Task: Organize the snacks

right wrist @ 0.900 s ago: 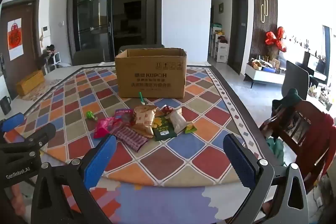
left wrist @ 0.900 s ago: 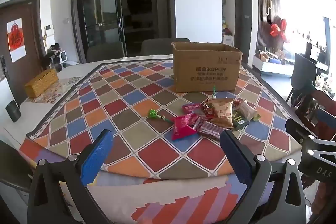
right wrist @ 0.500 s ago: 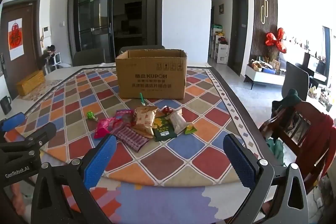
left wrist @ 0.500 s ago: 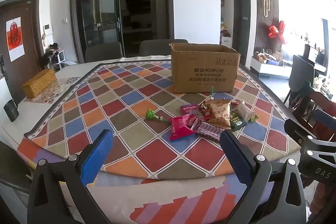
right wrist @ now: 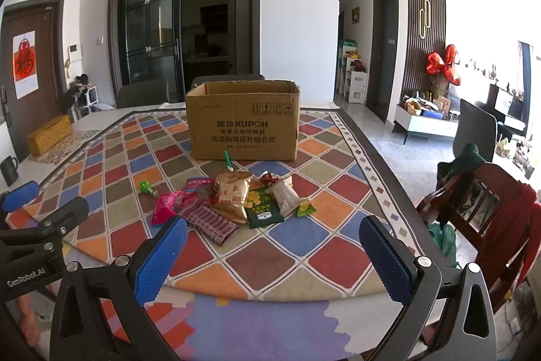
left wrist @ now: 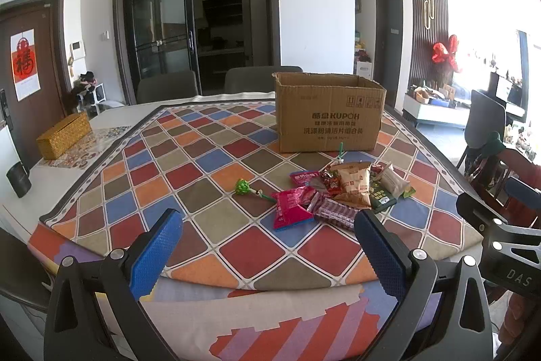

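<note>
A pile of snack packets point(left wrist: 341, 192) lies on the checkered tablecloth point(left wrist: 209, 164), in front of an open brown cardboard box point(left wrist: 328, 112). The pile point(right wrist: 233, 198) and the box point(right wrist: 243, 120) also show in the right wrist view. A green lollipop point(left wrist: 242, 186) lies left of the pile. A pink packet point(left wrist: 290, 207) and a striped packet point(left wrist: 336, 213) are nearest me. My left gripper point(left wrist: 267, 251) is open and empty, near the table's front edge. My right gripper point(right wrist: 272, 254) is open and empty, also short of the pile.
A woven yellow box point(left wrist: 62, 134) and a black mug point(left wrist: 18, 180) stand at the table's left. Grey chairs point(left wrist: 167, 87) stand behind the table. A wooden chair with red cloth point(right wrist: 490, 208) stands to the right.
Both grippers have drawn back slightly and risen a little, so the box and the pile look a bit farther. Both stay open.
</note>
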A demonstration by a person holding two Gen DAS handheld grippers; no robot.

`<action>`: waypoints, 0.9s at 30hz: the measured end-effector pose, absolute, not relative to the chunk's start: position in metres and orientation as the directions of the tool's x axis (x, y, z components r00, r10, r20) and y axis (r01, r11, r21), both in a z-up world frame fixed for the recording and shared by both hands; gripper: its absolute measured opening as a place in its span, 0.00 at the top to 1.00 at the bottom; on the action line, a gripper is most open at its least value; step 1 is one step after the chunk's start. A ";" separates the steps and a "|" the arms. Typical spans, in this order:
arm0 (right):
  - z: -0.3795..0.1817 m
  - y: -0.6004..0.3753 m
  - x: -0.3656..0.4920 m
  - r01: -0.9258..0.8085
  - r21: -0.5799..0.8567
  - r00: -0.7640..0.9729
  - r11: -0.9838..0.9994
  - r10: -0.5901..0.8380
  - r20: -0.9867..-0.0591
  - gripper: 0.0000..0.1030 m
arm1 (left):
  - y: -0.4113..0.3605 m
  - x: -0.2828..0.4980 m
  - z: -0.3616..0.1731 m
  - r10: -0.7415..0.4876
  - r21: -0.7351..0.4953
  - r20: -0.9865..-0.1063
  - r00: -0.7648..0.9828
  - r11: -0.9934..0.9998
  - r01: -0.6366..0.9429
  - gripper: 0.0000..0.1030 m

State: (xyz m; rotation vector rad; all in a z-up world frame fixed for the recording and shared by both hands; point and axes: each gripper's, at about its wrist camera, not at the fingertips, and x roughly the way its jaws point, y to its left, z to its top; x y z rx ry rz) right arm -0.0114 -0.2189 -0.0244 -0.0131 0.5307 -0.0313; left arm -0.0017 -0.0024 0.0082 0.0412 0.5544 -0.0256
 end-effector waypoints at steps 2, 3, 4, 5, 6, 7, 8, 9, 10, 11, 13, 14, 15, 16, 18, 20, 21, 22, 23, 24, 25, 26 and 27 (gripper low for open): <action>-0.024 -0.219 -0.011 0.027 -0.020 0.862 0.999 -0.033 -0.505 0.00 | -0.003 -0.002 0.008 -0.014 0.032 -0.526 0.850 0.999 0.036 0.00; -0.024 -0.219 -0.011 0.027 -0.021 0.862 0.999 -0.034 -0.506 0.00 | -0.003 -0.002 0.008 -0.013 0.032 -0.526 0.850 0.999 0.035 0.00; -0.025 -0.219 -0.011 0.026 -0.021 0.862 0.999 -0.033 -0.505 0.00 | -0.003 -0.002 0.008 -0.012 0.032 -0.526 0.851 0.999 0.034 0.00; -0.025 -0.219 -0.011 0.026 -0.020 0.863 0.999 -0.033 -0.505 0.00 | -0.003 -0.002 0.008 -0.012 0.032 -0.525 0.851 0.999 0.034 0.00; -0.025 -0.219 -0.011 0.026 -0.020 0.863 0.999 -0.033 -0.505 0.00 | -0.002 -0.002 0.008 -0.013 0.031 -0.525 0.851 0.999 0.034 0.00; -0.025 -0.219 -0.011 0.027 -0.020 0.863 0.999 -0.033 -0.505 0.00 | -0.002 -0.002 0.008 -0.013 0.032 -0.525 0.851 0.999 0.034 0.00; -0.025 -0.219 -0.011 0.027 -0.020 0.863 0.999 -0.033 -0.505 0.00 | -0.002 -0.002 0.008 -0.013 0.032 -0.525 0.851 0.999 0.035 0.00; -0.025 -0.219 -0.011 0.027 -0.020 0.863 0.999 -0.033 -0.504 0.00 | -0.002 -0.002 0.008 -0.013 0.031 -0.524 0.851 0.999 0.035 0.00; -0.025 -0.219 -0.011 0.027 -0.020 0.863 0.999 -0.034 -0.504 0.00 | -0.002 -0.002 0.008 -0.014 0.031 -0.524 0.852 0.999 0.035 0.00; -0.025 -0.219 -0.011 0.026 -0.020 0.863 0.999 -0.033 -0.504 0.00 | -0.002 -0.002 0.008 -0.014 0.031 -0.524 0.851 0.999 0.035 0.00; -0.025 -0.219 -0.011 0.026 -0.020 0.863 0.999 -0.033 -0.505 0.00 | -0.002 -0.002 0.008 -0.014 0.030 -0.525 0.851 0.999 0.036 0.00; -0.025 -0.219 -0.011 0.026 -0.020 0.863 0.999 -0.032 -0.505 0.00 | -0.002 -0.002 0.007 -0.014 0.031 -0.524 0.851 0.999 0.035 0.00; -0.025 -0.219 -0.011 0.026 -0.020 0.863 0.999 -0.033 -0.505 0.00 | -0.003 -0.002 0.007 -0.013 0.030 -0.524 0.852 0.999 0.034 0.00; -0.025 -0.219 -0.011 0.026 -0.019 0.863 0.999 -0.032 -0.505 0.01 | -0.003 -0.003 0.008 -0.013 0.030 -0.524 0.852 0.999 0.034 0.00; -0.025 -0.219 -0.011 0.027 -0.020 0.863 0.999 -0.033 -0.505 0.00 | -0.003 -0.003 0.008 -0.013 0.031 -0.524 0.852 0.999 0.034 0.00; -0.025 -0.219 -0.011 0.026 -0.020 0.863 0.999 -0.033 -0.504 0.00 | -0.002 -0.002 0.007 -0.013 0.030 -0.523 0.852 0.999 0.034 0.00; -0.025 -0.219 -0.010 0.026 -0.020 0.863 0.999 -0.033 -0.504 0.00 | -0.002 -0.002 0.007 -0.013 0.030 -0.523 0.852 0.999 0.034 0.00; -0.025 -0.219 -0.010 0.026 -0.020 0.863 0.999 -0.033 -0.504 0.00 | -0.002 -0.003 0.007 -0.013 0.030 -0.523 0.852 0.999 0.034 0.00; -0.025 -0.219 -0.011 0.026 -0.020 0.863 0.999 -0.033 -0.504 0.01 | -0.002 -0.003 0.007 -0.013 0.030 -0.523 0.852 0.999 0.034 0.00; -0.025 -0.219 -0.010 0.026 -0.020 0.863 0.999 -0.033 -0.503 0.00 | -0.002 -0.003 0.007 -0.013 0.030 -0.523 0.852 0.999 0.034 0.00; -0.025 -0.219 -0.010 0.026 -0.020 0.863 0.999 -0.033 -0.504 0.00 | -0.002 -0.003 0.007 -0.014 0.030 -0.523 0.852 0.999 0.035 0.00; -0.025 -0.219 -0.011 0.026 -0.019 0.863 0.999 -0.033 -0.504 0.00 | -0.002 -0.003 0.007 -0.014 0.030 -0.523 0.853 0.999 0.035 0.00; -0.025 -0.219 -0.011 0.027 -0.020 0.863 0.999 -0.033 -0.504 0.00 | -0.002 -0.003 0.007 -0.014 0.030 -0.523 0.852 0.999 0.035 0.00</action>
